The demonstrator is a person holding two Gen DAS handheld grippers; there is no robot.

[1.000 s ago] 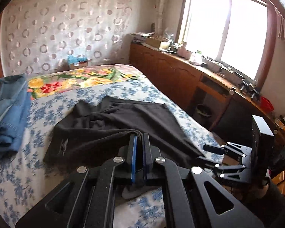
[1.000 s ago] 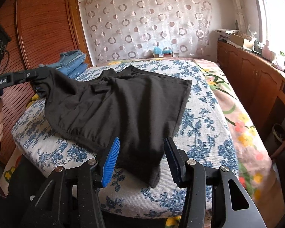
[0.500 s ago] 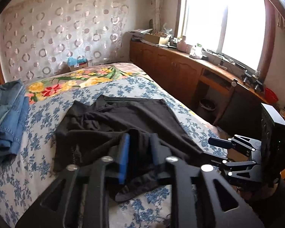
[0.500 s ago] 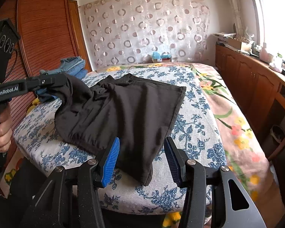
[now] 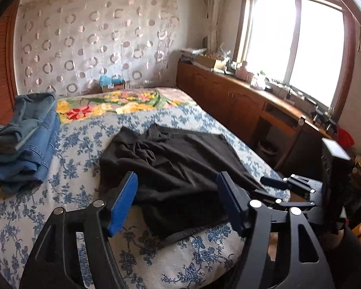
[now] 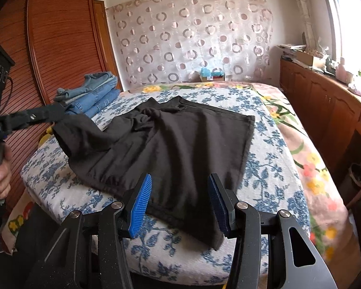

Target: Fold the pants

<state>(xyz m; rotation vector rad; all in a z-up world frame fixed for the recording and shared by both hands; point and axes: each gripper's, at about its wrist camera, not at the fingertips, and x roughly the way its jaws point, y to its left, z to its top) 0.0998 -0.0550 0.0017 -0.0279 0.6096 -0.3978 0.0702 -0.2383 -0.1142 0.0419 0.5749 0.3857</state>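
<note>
pants: one pair of black fabric pants (image 6: 180,144), rumpled, spread over near half of bed; hem end hangs toward near mattress edge, one corner lifted off toward left side in right wrist view
bed: one mattress under blue-and-white floral cover (image 5: 72,168), with one bright yellow-red flower blanket (image 5: 103,106) across far end
left gripper: one black two-finger gripper with blue pads (image 5: 178,202); jaws just been opening, now wide apart; black cloth lies between and below the pads, not pinched in left wrist view
left gripper from other side: fingers (image 6: 36,116) meet raised corner of pants; contact there too dark to tell
right gripper: one black gripper, blue ribbed pads (image 6: 180,204); jaws parted about halfway, nothing clamped, poised over near hem of pants
hand: one bare hand (image 6: 1,175) wrapped on left gripper handle at left edge
jeans: one stack of folded blue denim (image 6: 93,96) on far left part of bed, apart from pants
curtain: one sheer curtain with ring pattern (image 6: 192,36) behind bed
cabinets: one run of brown wooden cabinets (image 5: 228,96) under window, cluttered top
wardrobe: one red-brown slatted door (image 6: 60,48) left of bed
</note>
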